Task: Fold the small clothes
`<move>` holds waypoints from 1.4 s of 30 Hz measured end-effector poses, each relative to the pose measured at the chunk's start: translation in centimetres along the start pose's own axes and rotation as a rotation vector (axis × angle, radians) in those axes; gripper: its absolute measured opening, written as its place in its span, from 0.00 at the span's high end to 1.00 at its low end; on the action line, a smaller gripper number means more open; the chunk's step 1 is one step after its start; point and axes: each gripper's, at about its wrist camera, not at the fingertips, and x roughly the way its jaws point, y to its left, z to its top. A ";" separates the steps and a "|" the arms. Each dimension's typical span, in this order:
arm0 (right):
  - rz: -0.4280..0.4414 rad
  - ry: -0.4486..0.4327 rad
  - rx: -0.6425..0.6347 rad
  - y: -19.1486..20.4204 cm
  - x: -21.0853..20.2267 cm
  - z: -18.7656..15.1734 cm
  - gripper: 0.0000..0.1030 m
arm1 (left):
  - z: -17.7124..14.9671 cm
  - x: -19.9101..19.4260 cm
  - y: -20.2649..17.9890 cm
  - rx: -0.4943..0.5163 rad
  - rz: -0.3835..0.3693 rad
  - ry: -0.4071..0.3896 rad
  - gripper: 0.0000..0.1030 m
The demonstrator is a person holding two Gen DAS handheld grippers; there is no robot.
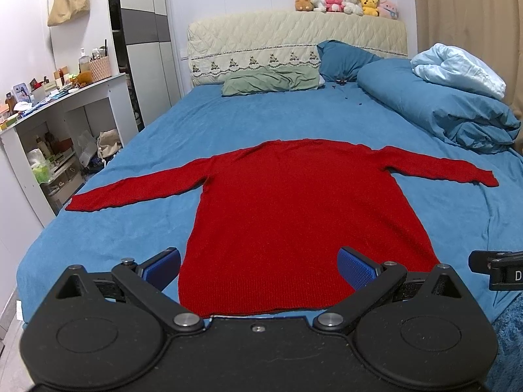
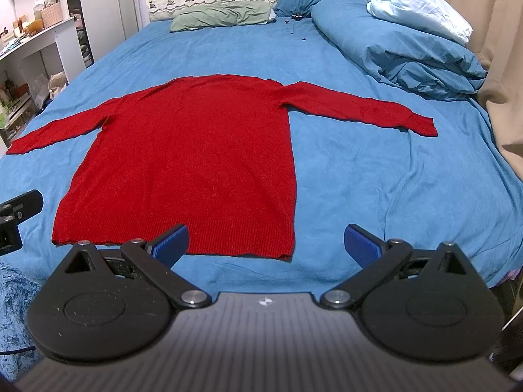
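Sweater: I see the red sweater (image 1: pixel 294 222) spread flat on the blue bed (image 1: pixel 130 228), both sleeves stretched out sideways, hem toward me, collar toward the pillows.
Left gripper (image 1: pixel 260 269): my fingers (image 1: pixel 163 266) stand wide apart, holding nothing; the hem's left part lies between them, one finger just outside the left edge, the other over the cloth.
Right gripper (image 2: pixel 266 243): fingers (image 2: pixel 362 245) also wide and empty; the hem's right corner sits between them, the right finger over bare sheet.

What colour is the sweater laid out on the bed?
The sweater is solid red, no pattern; clearest in the right wrist view.
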 end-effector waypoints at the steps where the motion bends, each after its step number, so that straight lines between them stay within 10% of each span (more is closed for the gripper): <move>1: 0.001 0.000 0.000 0.0 0.0 0.0 0.00 | 0.0 0.0 0.0 0.000 0.000 0.000 0.00; 42: 0.008 -0.008 0.002 0.1 -0.5 0.0 0.00 | 0.7 -0.4 0.0 -0.005 0.005 -0.007 0.00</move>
